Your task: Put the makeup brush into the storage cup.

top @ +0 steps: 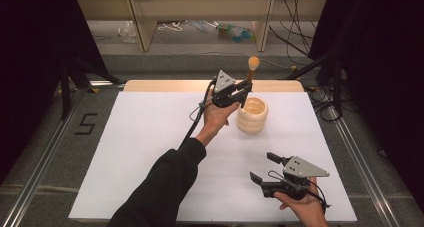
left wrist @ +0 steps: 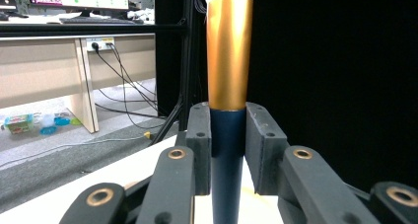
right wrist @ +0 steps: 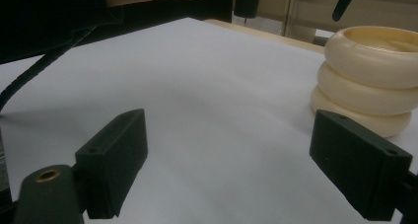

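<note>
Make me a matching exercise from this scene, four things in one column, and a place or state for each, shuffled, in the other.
Things:
1. makeup brush
2. ribbed cream holder
3. left gripper
4. right gripper

Places or states:
A. jaws wide apart, nothing between them
B. stands on the white table, toward its far edge
C. held upright, bristle head on top
D. jaws clamped on a dark blue handle

Pairs: 1-C, 2-B, 3-D, 4-A

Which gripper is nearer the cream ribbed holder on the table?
Left. The left gripper, shut on the brush, is up against the cream ribbed holder at its far left rim. The right gripper is open, well short of it near the table's near edge.
</note>
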{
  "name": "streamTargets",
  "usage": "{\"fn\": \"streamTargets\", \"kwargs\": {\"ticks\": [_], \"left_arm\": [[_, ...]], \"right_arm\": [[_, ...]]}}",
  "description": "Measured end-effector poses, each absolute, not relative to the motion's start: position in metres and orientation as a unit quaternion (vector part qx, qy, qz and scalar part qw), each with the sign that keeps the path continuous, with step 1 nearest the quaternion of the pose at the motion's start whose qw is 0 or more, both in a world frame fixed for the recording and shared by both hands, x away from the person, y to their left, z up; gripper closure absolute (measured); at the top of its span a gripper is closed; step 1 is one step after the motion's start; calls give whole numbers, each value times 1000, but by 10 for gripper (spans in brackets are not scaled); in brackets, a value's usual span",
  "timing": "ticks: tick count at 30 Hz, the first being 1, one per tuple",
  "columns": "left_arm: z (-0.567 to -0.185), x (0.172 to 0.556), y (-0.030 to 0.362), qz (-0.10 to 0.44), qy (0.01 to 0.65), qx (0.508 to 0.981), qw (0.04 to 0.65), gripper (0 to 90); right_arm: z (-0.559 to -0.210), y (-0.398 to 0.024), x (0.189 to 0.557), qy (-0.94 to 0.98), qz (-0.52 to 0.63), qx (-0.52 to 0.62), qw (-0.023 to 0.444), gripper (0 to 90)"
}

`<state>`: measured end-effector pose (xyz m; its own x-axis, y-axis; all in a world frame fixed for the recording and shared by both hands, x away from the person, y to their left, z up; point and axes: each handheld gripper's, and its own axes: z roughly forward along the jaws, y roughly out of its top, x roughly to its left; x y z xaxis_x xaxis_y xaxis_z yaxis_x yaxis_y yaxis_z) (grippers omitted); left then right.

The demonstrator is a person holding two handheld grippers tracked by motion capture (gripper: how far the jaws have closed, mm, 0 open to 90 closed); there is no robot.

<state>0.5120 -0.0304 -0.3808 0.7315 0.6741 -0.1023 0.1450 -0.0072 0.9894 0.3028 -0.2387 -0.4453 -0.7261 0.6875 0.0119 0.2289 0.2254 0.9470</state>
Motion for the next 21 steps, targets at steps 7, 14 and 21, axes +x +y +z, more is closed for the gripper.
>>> {"fn": "streamTargets", "kwargs": {"ticks": [7, 14, 21], "left_arm": [[-381, 519, -38, 208, 308, 680, 633, 743], [-382, 523, -45, 209, 309, 677, 634, 743], [-386, 527, -47, 208, 318, 674, 633, 743]], "right_arm": [[-445, -239, 302, 754, 543, 305, 209, 156], [-445, -239, 303, 754, 544, 303, 210, 157], [-445, -239, 303, 754, 544, 303, 209, 156]]}}
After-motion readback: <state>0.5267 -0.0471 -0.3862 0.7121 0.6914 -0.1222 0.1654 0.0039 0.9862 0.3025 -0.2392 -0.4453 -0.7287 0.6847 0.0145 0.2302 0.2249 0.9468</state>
